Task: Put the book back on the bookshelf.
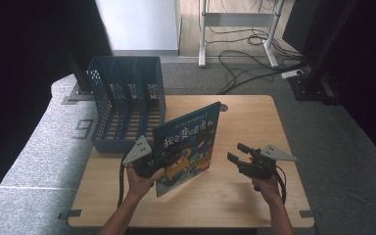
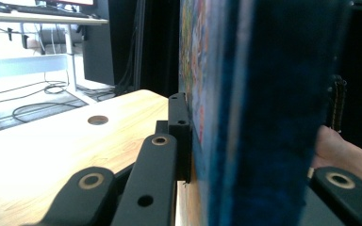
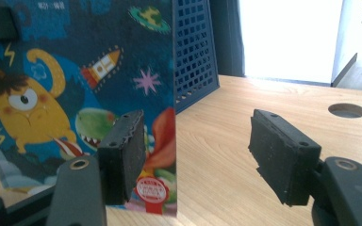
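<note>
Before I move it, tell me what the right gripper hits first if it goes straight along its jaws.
Most likely the picture book: the right gripper, jaws open and empty, points at its cover, held upright by the left gripper. Depth is unclear.

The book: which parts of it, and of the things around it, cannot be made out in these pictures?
- High view: the book has its lower left corner covered by the left tool; its title characters are too small to read.
- Left gripper view: the cover art is blurred, seen edge-on.
- Right gripper view: the blue file rack is partly hidden behind the book; the right tool stands open.
</note>
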The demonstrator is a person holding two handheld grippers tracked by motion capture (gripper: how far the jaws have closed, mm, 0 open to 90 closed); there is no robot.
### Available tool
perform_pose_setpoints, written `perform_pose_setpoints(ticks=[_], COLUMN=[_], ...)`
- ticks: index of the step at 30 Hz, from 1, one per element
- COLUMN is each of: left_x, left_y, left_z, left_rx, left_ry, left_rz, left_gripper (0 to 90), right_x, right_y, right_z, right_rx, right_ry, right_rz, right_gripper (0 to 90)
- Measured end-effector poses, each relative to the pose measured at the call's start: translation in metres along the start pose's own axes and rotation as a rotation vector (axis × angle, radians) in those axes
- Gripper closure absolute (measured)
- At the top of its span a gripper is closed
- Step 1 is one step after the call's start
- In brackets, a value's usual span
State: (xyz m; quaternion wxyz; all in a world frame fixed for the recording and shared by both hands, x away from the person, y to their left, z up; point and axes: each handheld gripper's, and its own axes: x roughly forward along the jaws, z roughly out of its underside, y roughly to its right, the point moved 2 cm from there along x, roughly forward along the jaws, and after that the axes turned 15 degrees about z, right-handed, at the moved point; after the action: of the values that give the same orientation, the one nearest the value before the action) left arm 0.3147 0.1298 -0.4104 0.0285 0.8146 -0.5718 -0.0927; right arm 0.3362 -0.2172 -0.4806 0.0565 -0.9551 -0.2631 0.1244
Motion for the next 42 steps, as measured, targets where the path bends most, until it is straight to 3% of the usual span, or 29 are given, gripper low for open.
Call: perform_pose_setpoints(ticks=[14, 17, 25, 37, 42], left_x=[-0.032, -0.039, -0.056, -0.067, -0.075], left_y=[-0.003, -0.004, -0.007, -0.01, -0.011], left_z=[-0.022, -0.025, -0.031, -0.034, -0.037], left_rx=[0.008, 0.011, 0.0, 0.0, -0.001], left_ry=[0.049, 0.057, 0.088, 0.108, 0.125], left_rz=[-0.036, -0.052, -0.083, -0.106, -0.116], left_gripper=[82.8, 82.8, 82.8, 82.8, 82.8], right_x=[-0.006, -0.005, -0.003, 0.0, 0.002], right_y=[0.007, 0.008, 0.012, 0.017, 0.018], right_z=[0.01, 0.012, 0.021, 0.029, 0.035], right_rx=[0.016, 0.007, -0.01, -0.008, -0.004], right_ry=[-0.011, -0.008, -0.05, -0.082, -0.12], right_rz=[0.013, 0.048, 0.077, 0.097, 0.106], right_gripper=[35.4, 35.4, 34.8, 34.4, 34.2])
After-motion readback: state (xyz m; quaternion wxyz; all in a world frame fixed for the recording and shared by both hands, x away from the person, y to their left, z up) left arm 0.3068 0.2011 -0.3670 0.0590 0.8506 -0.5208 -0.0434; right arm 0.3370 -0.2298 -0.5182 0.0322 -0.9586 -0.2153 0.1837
